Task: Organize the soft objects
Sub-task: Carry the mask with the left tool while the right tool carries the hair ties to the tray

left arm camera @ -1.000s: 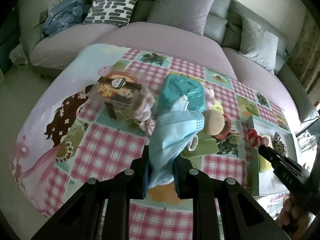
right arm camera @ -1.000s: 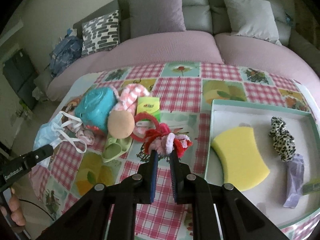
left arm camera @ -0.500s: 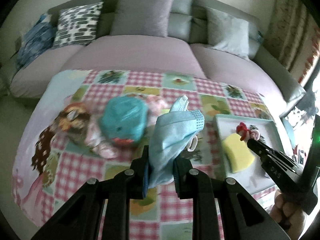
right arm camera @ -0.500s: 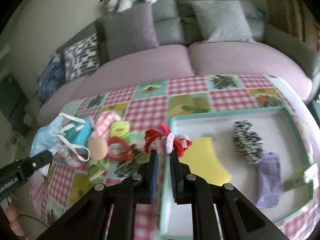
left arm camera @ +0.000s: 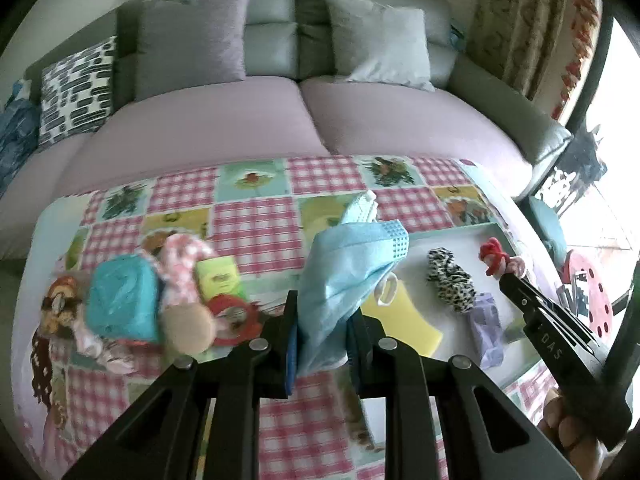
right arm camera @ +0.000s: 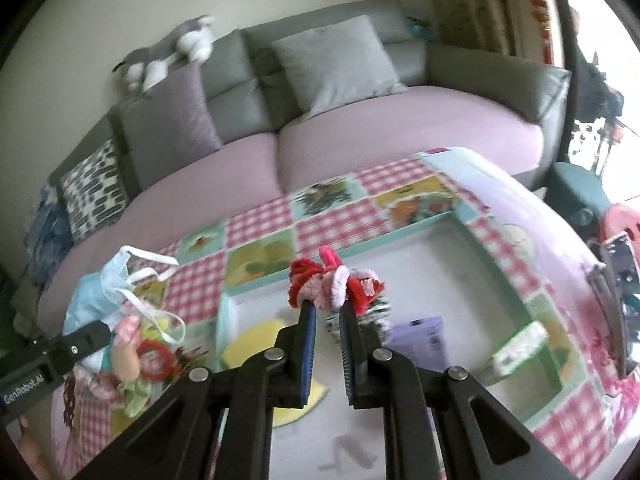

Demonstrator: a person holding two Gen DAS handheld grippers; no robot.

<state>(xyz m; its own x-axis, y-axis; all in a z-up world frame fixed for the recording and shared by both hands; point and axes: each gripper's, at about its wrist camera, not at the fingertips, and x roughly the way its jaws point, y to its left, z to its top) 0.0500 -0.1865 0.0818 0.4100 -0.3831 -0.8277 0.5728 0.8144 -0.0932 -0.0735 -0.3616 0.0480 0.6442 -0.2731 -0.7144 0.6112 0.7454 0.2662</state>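
We are inspecting the sorting at mid-course. The left gripper [left arm camera: 320, 344] is clamping a light blue face mask [left arm camera: 344, 276], its jaws narrow on the bunched fabric, and is carrying it above the near left edge of the tray [right arm camera: 540, 312]. The right gripper [right arm camera: 328, 312] is pinching a red and pink scrunchie bundle [right arm camera: 334, 282] at its fingertips, jaws fully closed on it, and is holding it over the middle of the tray.

We are finding 4 items already lying in the tray: a yellow sponge [left arm camera: 404, 320], a leopard-print scrunchie [left arm camera: 450, 280], a lilac packet [left arm camera: 486, 328] and a green-edged pad [right arm camera: 520, 346] against the right wall.

We are counting the remainder as a pile on the checked tablecloth [left arm camera: 252, 224], left of the tray: a teal pouch [left arm camera: 122, 300], a pink-and-white scrunchie [left arm camera: 182, 260], a green packet [left arm camera: 218, 280], a beige puff [left arm camera: 188, 326] and a red ring [left arm camera: 232, 312], with smaller pieces beneath that we cannot identify.

We are judging the task roughly half complete: 2 items are awaiting release into the tray, and the pile is still needing several further trips.
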